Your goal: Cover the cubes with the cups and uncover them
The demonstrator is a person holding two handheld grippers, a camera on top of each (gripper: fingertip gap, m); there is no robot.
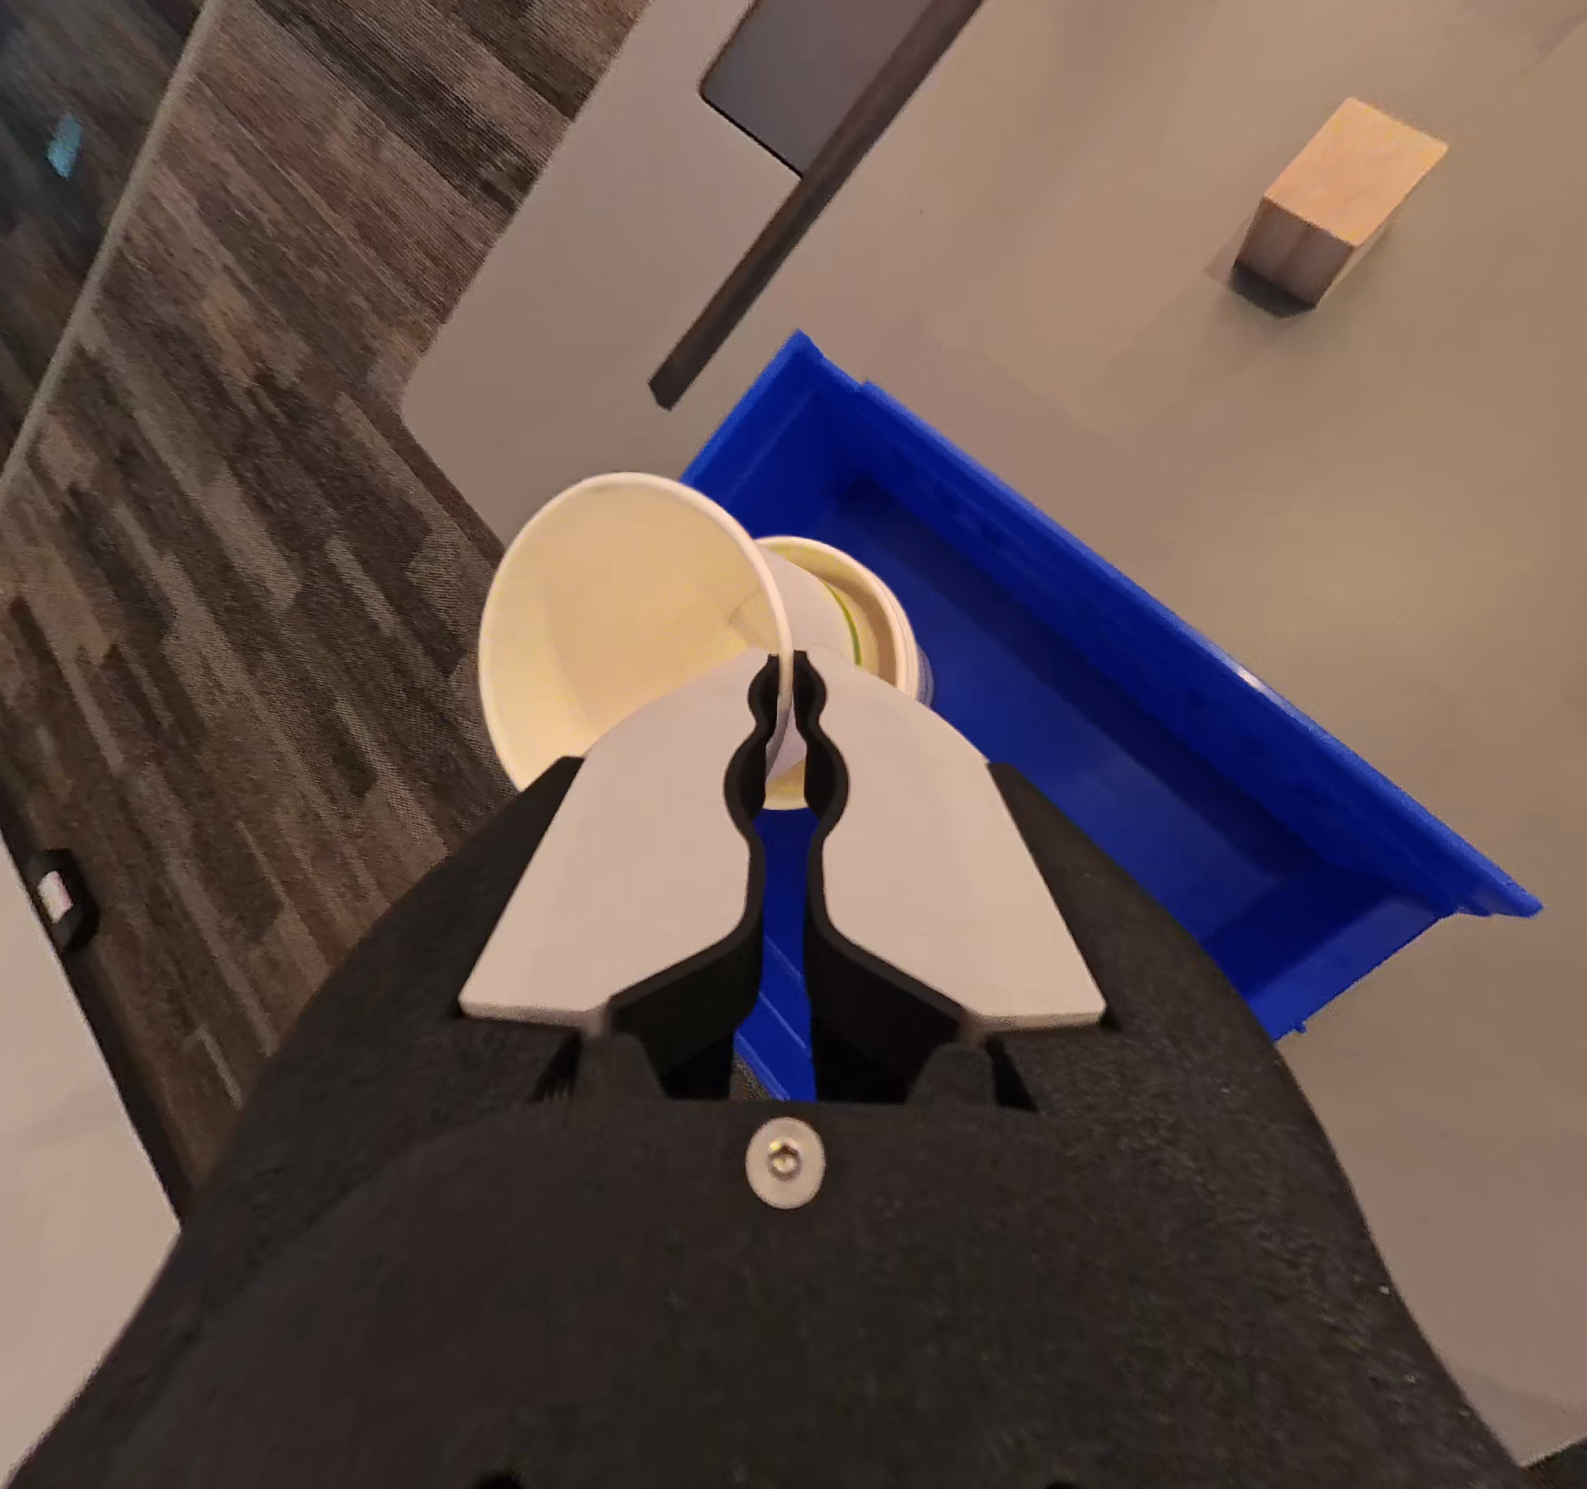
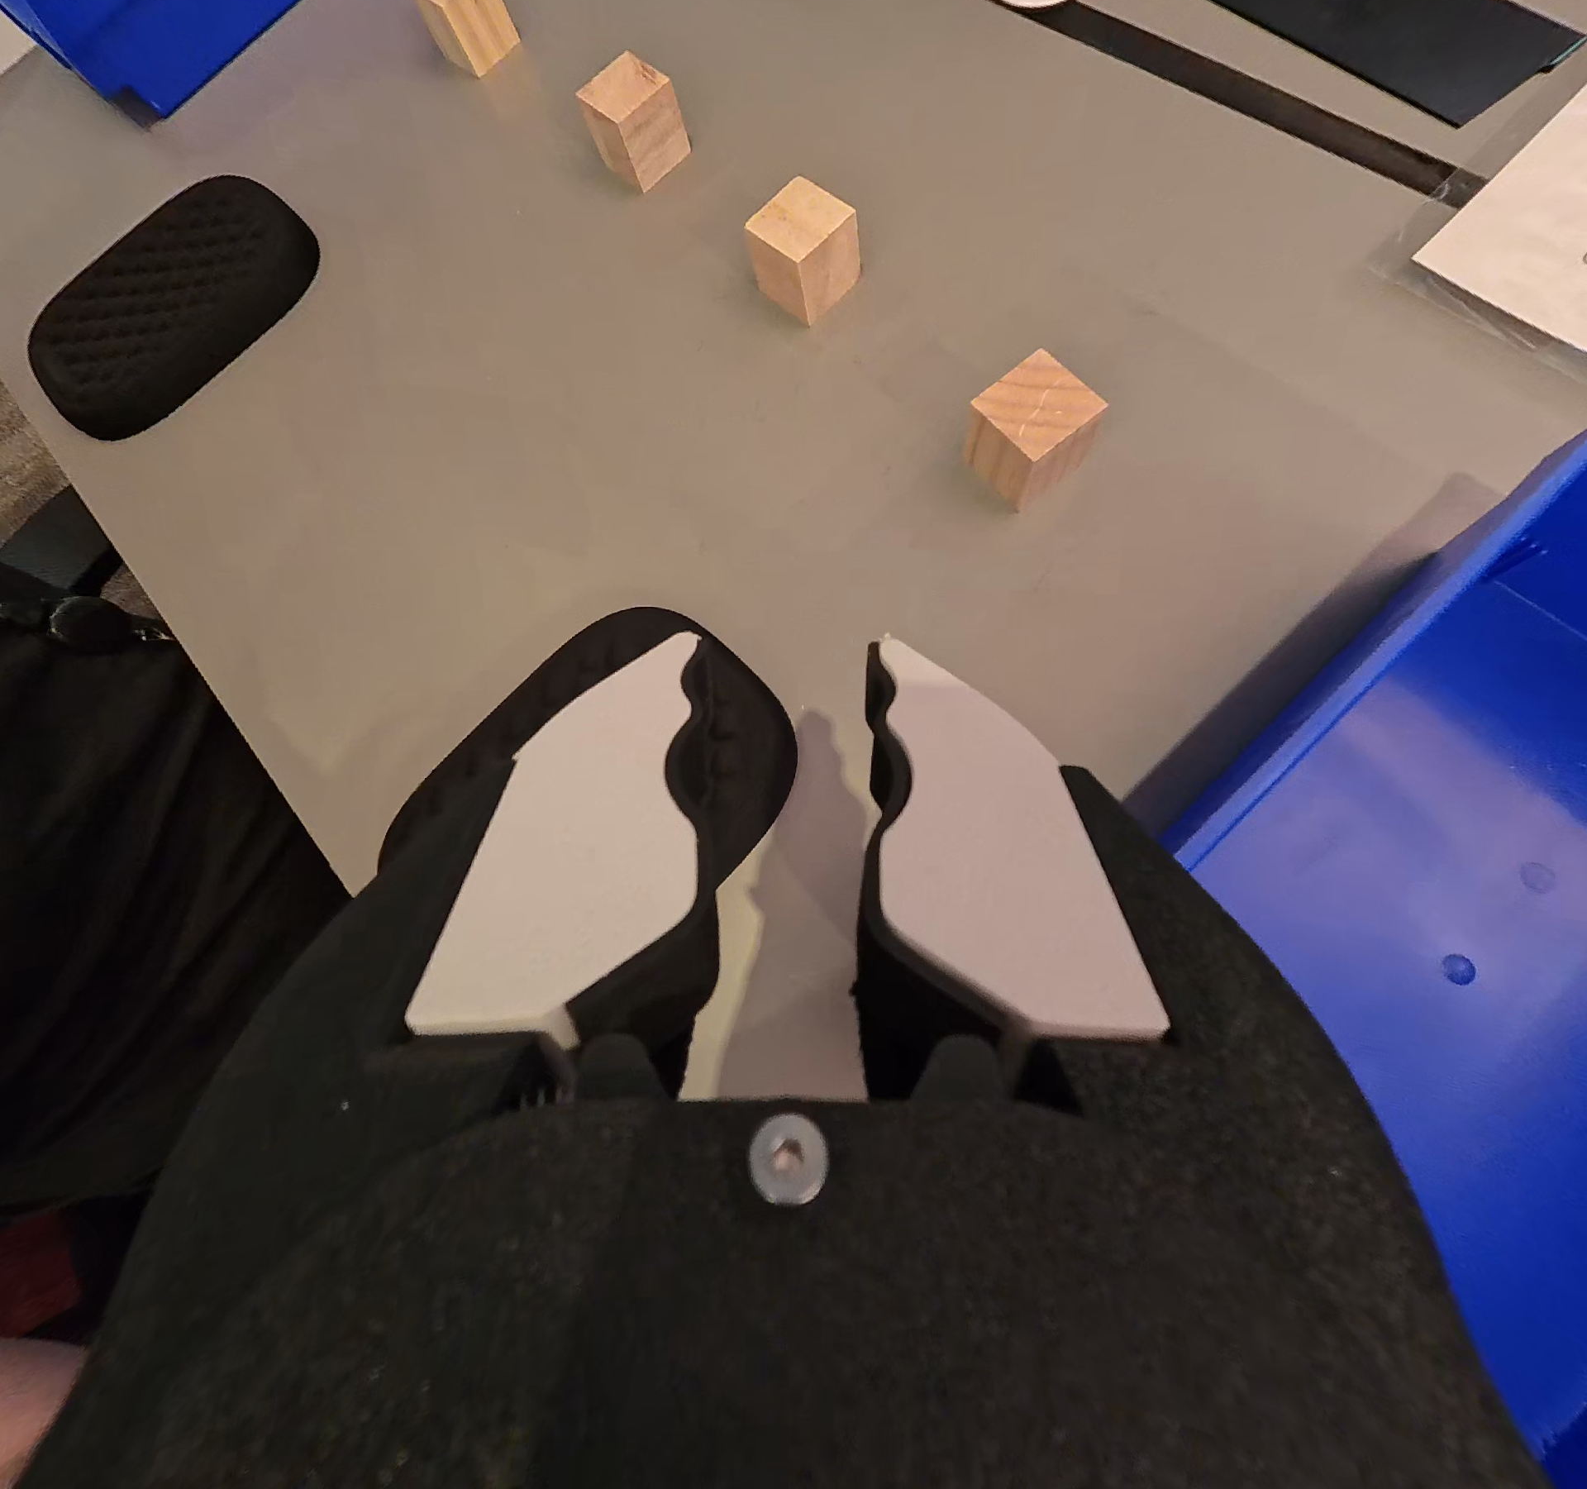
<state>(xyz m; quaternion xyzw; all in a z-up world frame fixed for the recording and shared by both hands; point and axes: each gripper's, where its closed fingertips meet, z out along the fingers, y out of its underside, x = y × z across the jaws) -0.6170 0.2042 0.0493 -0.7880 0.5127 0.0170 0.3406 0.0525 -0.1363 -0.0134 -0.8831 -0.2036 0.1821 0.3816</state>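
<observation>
My left claw (image 1: 788, 657) pinches the rim of a white paper cup (image 1: 627, 614) above the near end of the blue bin (image 1: 1116, 657), where a second cup (image 1: 846, 597) lies half hidden, its print too blurred to make out. Beyond the bin stands one wooden cube (image 1: 1340, 202). My right claw (image 2: 786, 645) hangs spread and empty over the grey table (image 2: 515, 503), facing four cubes (image 2: 803, 249) in a row.

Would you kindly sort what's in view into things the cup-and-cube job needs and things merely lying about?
Needed: white paper cup pinched in the left tongs; four pale wooden cubes; open right tongs; blue plastic bin.

Lying about: black mesh pad; dark flat panel; white paper sheet.
</observation>
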